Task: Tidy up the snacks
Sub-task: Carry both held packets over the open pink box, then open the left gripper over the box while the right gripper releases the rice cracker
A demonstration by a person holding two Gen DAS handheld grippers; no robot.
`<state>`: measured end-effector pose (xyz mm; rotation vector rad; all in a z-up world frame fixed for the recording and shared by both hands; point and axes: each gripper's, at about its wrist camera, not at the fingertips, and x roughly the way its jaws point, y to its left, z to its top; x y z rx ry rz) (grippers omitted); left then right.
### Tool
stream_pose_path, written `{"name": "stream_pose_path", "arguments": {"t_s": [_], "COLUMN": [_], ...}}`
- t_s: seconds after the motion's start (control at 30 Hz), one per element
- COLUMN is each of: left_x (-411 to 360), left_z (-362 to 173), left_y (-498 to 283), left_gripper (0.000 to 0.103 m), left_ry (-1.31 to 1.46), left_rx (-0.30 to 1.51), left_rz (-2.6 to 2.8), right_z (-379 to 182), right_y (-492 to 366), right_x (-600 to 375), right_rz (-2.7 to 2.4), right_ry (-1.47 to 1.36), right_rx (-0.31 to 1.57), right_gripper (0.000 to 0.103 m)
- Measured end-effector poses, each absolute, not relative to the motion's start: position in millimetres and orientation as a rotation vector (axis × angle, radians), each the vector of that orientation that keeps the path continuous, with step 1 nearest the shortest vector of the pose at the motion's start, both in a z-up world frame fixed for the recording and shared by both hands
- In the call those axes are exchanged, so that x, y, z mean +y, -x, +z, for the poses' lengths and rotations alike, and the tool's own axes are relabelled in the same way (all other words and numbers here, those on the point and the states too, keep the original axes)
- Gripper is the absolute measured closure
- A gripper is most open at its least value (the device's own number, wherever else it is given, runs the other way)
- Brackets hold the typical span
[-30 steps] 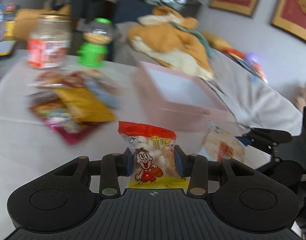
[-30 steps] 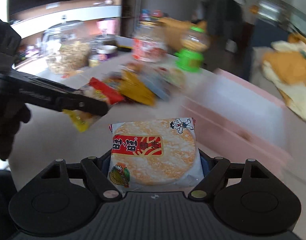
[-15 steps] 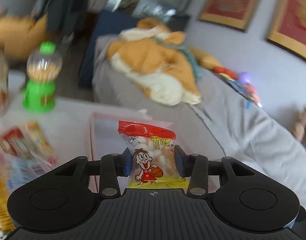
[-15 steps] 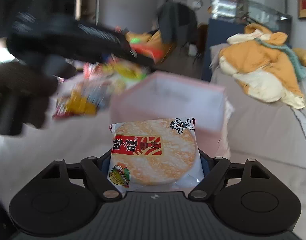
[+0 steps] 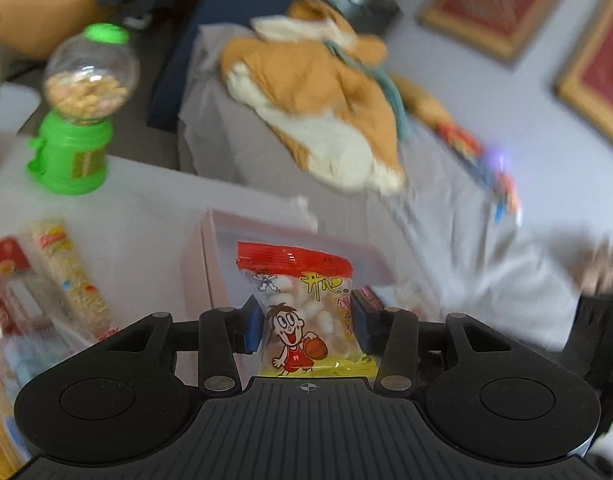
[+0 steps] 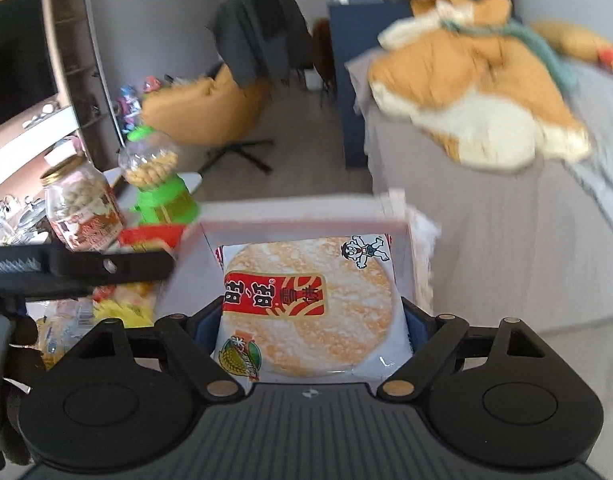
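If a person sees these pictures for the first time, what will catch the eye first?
First, the two bright snack packets: a cartoon-boy puff bag between the left tongs and a round rice-cracker pack between the right tongs, both opening above a pink box. Behind, an orange plush toy sprawls on grey bedding.

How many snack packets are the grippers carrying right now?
2. The red-topped cartoon-boy packet sits between the left gripper fingers, and the round rice cracker packet between the right gripper fingers, both over the pink box. Both grippers' jaws are opening.
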<state>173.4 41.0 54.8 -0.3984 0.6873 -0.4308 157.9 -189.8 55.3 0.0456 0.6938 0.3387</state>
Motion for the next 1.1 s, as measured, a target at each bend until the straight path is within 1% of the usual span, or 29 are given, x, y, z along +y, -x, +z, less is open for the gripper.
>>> {"name": "stream_pose_path", "arguments": {"t_s": [0.07, 0.13, 0.2, 0.23, 0.33, 0.37, 0.4, 0.47, 0.63, 0.77, 0.83, 0.9, 0.97, 1.03, 1.1], "left_x": [32, 38, 41, 34, 8, 4, 4, 12, 17, 40, 50, 61, 66, 71, 76], "left_z": [57, 55, 55, 57, 58, 59, 61, 68, 74, 71, 70, 64, 62, 60, 59], "left_y": [-170, -168, -167, -167, -164, -163, -160, -154, -147, -125, -115, -106, -103, -92, -76], "left_gripper": [0.054, 0.054, 0.054, 0.051, 0.053, 0.053, 0.053, 0.053, 0.053, 0.053, 0.053, 0.053, 0.053, 0.054, 0.054], "left_ry": [0.269, 0.333, 0.417, 0.368, 0.118, 0.077, 0.074, 0.164, 0.258, 0.323, 0.332, 0.356, 0.393, 0.422, 0.426], "left_rx": [0.631, 0.572, 0.567, 0.591, 0.662, 0.648, 0.601, 0.501, 0.515, 0.524, 0.526, 0.530, 0.539, 0.530, 0.519], "left_rz": [-0.370, -0.382, -0.431, -0.481, -0.402, -0.376, -0.343, -0.386, -0.456, -0.410, -0.386, -0.348, -0.332, -0.334, -0.329], "right_z": [49, 45, 41, 36, 28, 29, 30, 31, 29, 41, 45, 43, 42, 54, 60], "right_y": [-152, -141, -133, -131, -132, -132, -131, -128, -113, -115, -111, -106, -108, -120, -141], "right_x": [-192, -185, -173, -166, -158, -157, -156, -156, -152, -173, -185, -184, -172, -178, -193], "right_rz": [0.361, 0.369, 0.374, 0.374, 0.343, 0.342, 0.349, 0.354, 0.283, 0.307, 0.365, 0.420, 0.432, 0.450, 0.510], "right_ry": [-0.038, 0.043, 0.130, 0.177, 0.213, 0.211, 0.203, 0.187, 0.301, 0.150, 0.084, 0.112, 0.173, -0.002, -0.302], "right_rx": [0.693, 0.682, 0.692, 0.718, 0.741, 0.737, 0.736, 0.727, 0.587, 0.589, 0.605, 0.627, 0.626, 0.611, 0.641], "right_gripper": [0.017, 0.017, 0.016, 0.016, 0.015, 0.015, 0.015, 0.015, 0.015, 0.015, 0.012, 0.010, 0.010, 0.010, 0.007]}}
